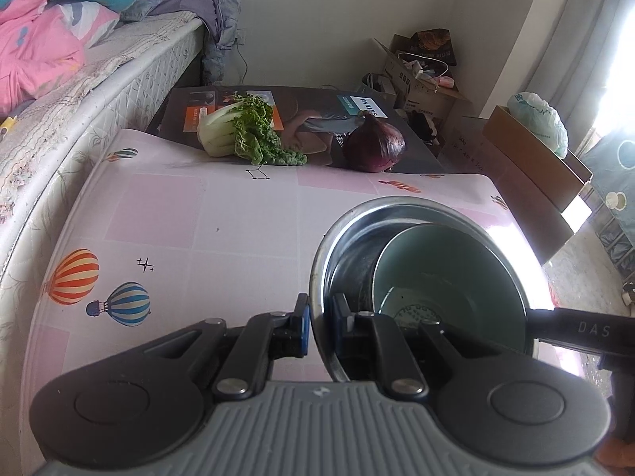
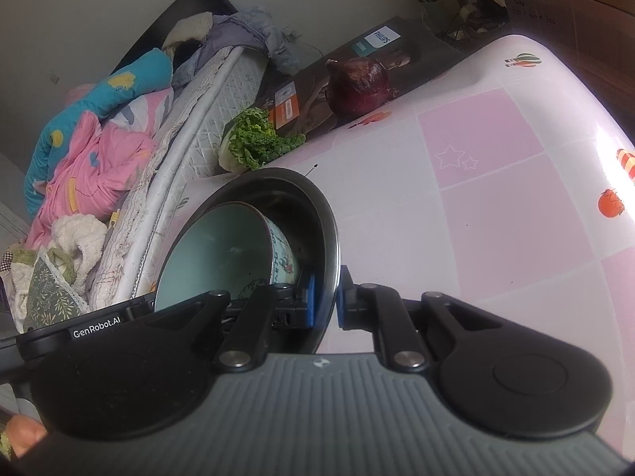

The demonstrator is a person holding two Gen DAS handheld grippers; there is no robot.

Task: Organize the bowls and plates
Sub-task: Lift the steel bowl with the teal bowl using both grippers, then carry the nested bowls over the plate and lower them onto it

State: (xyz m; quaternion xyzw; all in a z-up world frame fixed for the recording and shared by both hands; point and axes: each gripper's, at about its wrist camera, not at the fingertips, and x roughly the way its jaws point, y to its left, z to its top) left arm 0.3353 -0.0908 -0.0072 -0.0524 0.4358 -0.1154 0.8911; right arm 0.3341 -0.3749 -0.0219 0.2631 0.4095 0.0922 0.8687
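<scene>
A steel bowl (image 1: 349,234) holds a pale green ceramic bowl (image 1: 448,269) that leans tilted inside it. My left gripper (image 1: 321,323) is shut on the steel bowl's near rim, one finger outside and one inside. In the right wrist view the steel bowl (image 2: 317,214) and the green bowl (image 2: 214,254) appear again. My right gripper (image 2: 326,297) is shut on the steel bowl's rim from the opposite side. The bowl appears tilted above the pink balloon-print table (image 1: 198,214).
A leafy cabbage (image 1: 242,131) and a red onion (image 1: 375,146) lie on a flat dark box (image 1: 313,111) at the table's far edge. A bed (image 1: 99,67) with bedding runs along the left. Cardboard boxes (image 1: 428,79) stand behind.
</scene>
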